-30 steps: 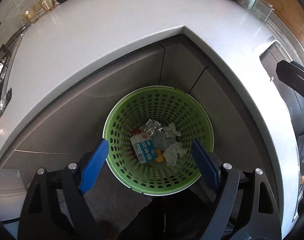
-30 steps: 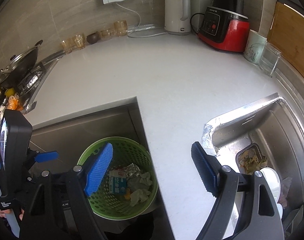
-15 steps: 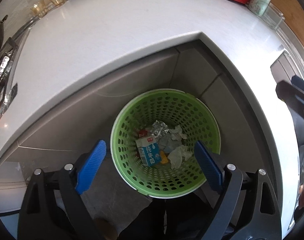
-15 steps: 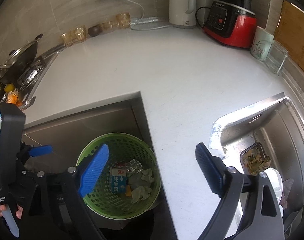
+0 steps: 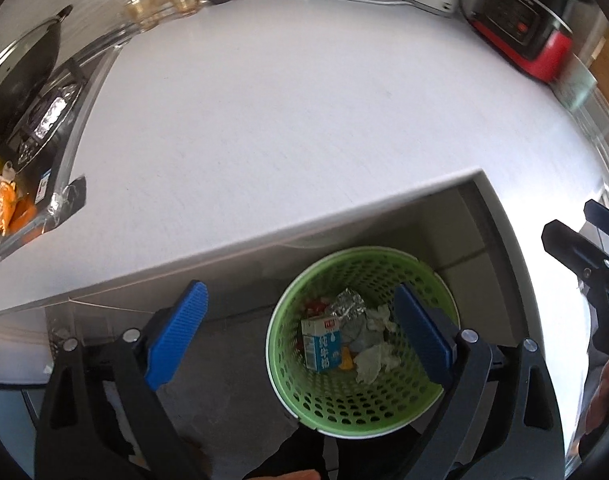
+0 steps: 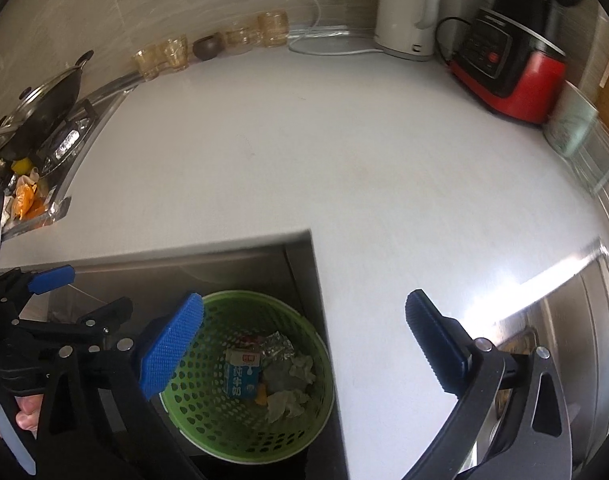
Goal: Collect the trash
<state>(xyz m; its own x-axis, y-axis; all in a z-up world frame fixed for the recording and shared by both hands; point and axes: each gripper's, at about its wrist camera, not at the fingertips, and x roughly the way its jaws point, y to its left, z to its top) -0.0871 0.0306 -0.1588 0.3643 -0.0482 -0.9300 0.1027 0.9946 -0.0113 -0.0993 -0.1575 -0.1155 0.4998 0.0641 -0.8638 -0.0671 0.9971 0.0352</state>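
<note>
Down at 6 o'clock in both wrist views, green basket point(image 5: 362, 408) sits on the floor in the counter's point(image 5: 304, 120) inside corner, already holding the trash: milk carton point(image 5: 322, 344), foil wad point(image 5: 346, 306), crumpled tissues point(image 5: 372, 362), an orange scrap point(image 5: 346, 362). Left gripper point(image 5: 300, 334) has its pads spread wide, nothing between them, hovering above the basket's left rim. Right gripper point(image 6: 304, 344) likewise wide apart and empty, over the counter edge at the basket's 3 o'clock. No loose trash visible on the counter; orange peels point(image 6: 26, 200) in a tray at 9 o'clock by the stove point(image 6: 60, 140) may be next, can't confirm. Handling guess: all of it light. Tissues and foil are soft, pinch anywhere, they'll crush. Carton stiffer, slick faces, so grip across the narrow sides. Basket itself is light, perforated plastic, flexes, so take it at the rim.
</note>
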